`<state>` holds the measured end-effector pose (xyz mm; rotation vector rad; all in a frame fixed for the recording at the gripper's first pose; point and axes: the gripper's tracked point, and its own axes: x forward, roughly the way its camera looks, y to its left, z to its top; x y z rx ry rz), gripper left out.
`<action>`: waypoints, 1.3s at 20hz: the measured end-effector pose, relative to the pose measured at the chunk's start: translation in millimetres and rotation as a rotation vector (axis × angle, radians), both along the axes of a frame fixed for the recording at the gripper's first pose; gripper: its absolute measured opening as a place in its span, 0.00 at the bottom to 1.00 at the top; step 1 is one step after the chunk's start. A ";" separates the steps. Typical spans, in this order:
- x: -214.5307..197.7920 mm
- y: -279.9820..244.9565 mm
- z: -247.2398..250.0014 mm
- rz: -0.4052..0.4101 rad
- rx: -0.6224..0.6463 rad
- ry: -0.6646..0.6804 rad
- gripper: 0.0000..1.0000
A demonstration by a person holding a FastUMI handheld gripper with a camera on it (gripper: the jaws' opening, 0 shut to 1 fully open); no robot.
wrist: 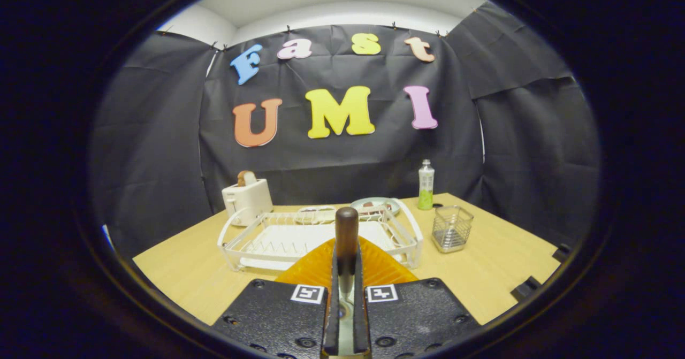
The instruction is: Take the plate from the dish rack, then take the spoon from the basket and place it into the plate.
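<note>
Two fingers of the gripper stand almost closed, pressing from either side on the spoon, whose dark rounded handle sticks up above the fingertips while its metal part shows in the narrow slot between them. Just ahead of the fingers, and partly hidden by them, lies the plate, amber and ribbed, resting on the wooden table; the spoon hangs over it, but whether it touches the plate cannot be told. Right beyond the plate stands the dish rack, a white wire frame on a white tray, its near edge close to the plate's far rim. To the right of the fingers and a little beyond them, just beside the rack's right end, stands the basket, a small wire-mesh holder. Farther back on that side is a clear bottle with green liquid in its lower part. Behind the rack sits a pale dish with something dark on it, and beyond the rack to the left of the fingers is a white toaster with bread rising from its slot.
</note>
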<state>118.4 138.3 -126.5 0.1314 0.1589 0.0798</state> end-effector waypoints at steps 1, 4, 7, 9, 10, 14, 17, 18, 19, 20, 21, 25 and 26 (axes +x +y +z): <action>-0.7 6.5 -8.1 0.014 0.012 0.025 0.16; -3.2 11.6 -16.5 0.024 0.030 0.044 0.17; -1.0 4.8 -23.2 -0.013 -0.022 0.031 0.18; 1.0 0.9 -19.4 -0.029 -0.061 -0.015 0.20; 0.6 0.5 -18.7 -0.035 -0.082 -0.025 0.20; -9.6 -2.7 -9.1 -0.045 -0.143 -0.075 0.45; -17.8 -11.6 0.3 -0.082 -0.203 -0.120 0.70; -21.4 -8.8 3.2 -0.073 -0.218 -0.131 0.79; -22.1 -6.5 6.2 -0.069 -0.225 -0.136 0.87; -26.2 -10.1 9.5 -0.079 -0.225 -0.137 0.95; -30.8 -12.7 13.8 -0.079 -0.219 -0.139 1.00; -50.7 -16.2 34.3 -0.059 -0.172 -0.143 1.00; -54.7 -20.3 39.9 -0.064 -0.172 -0.149 1.00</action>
